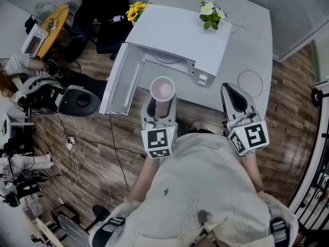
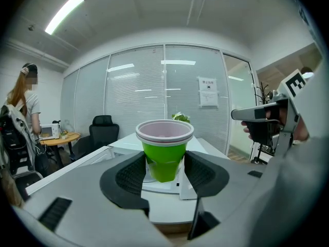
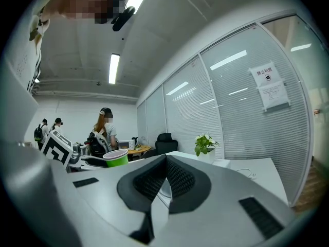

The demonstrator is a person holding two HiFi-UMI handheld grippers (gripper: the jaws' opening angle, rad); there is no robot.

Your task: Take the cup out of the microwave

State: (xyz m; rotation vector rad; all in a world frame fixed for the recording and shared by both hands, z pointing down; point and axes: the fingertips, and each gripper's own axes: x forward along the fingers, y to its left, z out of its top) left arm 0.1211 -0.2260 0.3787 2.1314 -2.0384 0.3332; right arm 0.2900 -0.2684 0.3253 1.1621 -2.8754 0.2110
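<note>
Because the cup (image 1: 163, 90) is clamped low on its green wall by the left tongs (image 1: 161, 107), its rim stays free and it stands upright, which probably guards against tipping (whether anything is in it I cannot tell); the left gripper view shows the 2 pads pressing its sides, 1 on each flank (image 2: 134, 175). The cup is outside the microwave (image 1: 180, 35), just in front of the open cavity and over the near edge of the surface (image 1: 247, 50). By that placing the removal itself looks all but done, with only a spot to set it down left to find. The door (image 1: 121, 81) hangs wide to the left, so the path out of the cavity is unobstructed; the left tongs reach along that path, straight at the opening.

The right tongs (image 1: 231, 92) are closed with nothing between them, their pads meeting at the tip in the right gripper view. They are held off to the right of the microwave, well apart from the cup, likely so they cannot knock it; from there they would also be handy for the door, though that is a guess.
</note>
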